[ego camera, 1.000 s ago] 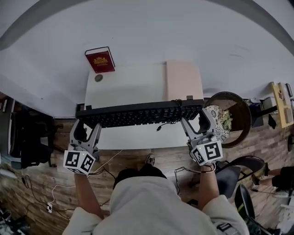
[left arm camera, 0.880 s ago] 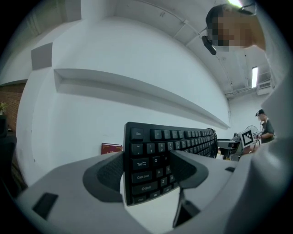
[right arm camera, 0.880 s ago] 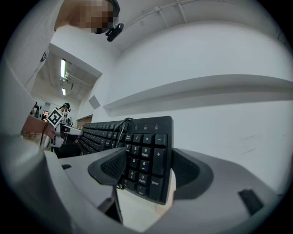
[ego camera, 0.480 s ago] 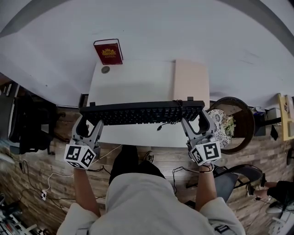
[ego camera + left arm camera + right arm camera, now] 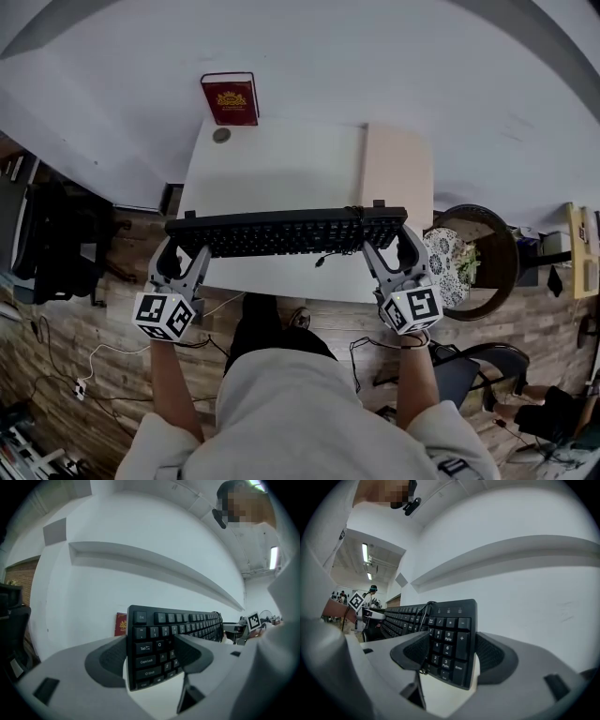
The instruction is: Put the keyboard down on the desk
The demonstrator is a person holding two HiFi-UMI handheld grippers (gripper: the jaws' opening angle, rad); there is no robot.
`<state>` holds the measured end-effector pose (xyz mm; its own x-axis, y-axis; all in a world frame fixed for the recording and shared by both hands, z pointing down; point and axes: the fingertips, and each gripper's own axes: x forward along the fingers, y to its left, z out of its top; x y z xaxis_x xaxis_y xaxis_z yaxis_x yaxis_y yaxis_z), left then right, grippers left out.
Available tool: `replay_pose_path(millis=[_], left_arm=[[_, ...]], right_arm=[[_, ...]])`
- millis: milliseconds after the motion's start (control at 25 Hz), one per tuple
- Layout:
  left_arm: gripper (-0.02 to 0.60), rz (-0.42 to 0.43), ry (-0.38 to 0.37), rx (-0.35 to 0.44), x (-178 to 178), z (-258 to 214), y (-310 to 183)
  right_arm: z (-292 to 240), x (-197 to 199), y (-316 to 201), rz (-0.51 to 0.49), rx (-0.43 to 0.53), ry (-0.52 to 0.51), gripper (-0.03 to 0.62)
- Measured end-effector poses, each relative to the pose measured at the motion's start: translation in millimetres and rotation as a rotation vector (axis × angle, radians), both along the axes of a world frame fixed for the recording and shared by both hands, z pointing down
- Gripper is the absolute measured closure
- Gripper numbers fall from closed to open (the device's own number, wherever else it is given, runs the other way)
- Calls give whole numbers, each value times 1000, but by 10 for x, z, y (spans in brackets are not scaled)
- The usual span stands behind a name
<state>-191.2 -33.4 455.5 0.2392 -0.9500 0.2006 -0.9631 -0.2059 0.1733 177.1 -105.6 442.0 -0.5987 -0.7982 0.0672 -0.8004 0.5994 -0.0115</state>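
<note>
Black and full-width, the keyboard (image 5: 286, 232) spans the near half of the white desk (image 5: 281, 169), its long side running left to right and its keys facing up towards the head camera. The left gripper (image 5: 185, 253) pinches the keyboard's left end, and its own view shows the two dark pads clamped on the board by the Tab and Caps Lock keys. The right gripper (image 5: 389, 247) pinches the right end, its pads closed on the number pad. In both gripper views the board stands tilted, key face towards the camera, with the white desk top showing under its lower edge. No view shows whether it touches the top.

Part of the keyboard's cable (image 5: 328, 256) is bundled on the board near its right end, and a short length hangs off the near edge. Each gripper carries its marker cube (image 5: 162, 315) on the near side, above the person's forearms.

At the desk's far left corner a red book (image 5: 230, 97) stands against the white wall, with a small round object (image 5: 221, 135) lying just near of it. A pale beige panel (image 5: 397, 173) covers the desk's right side. To the right of the desk, on the wooden floor (image 5: 84, 356), sits a round dark chair (image 5: 487, 234) with a patterned cushion.
</note>
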Motion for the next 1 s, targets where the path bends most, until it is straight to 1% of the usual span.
replay_pose_path(millis=[240, 760, 1000], left_arm=[[267, -16, 0, -18, -98, 151, -52], [267, -38, 12, -100, -289, 476, -180], [267, -41, 18, -122, -404, 597, -315]], right_arm=[[185, -108, -109, -23, -35, 0, 283], [537, -328, -331, -45, -123, 15, 281], [659, -448, -476, -49, -153, 21, 281]])
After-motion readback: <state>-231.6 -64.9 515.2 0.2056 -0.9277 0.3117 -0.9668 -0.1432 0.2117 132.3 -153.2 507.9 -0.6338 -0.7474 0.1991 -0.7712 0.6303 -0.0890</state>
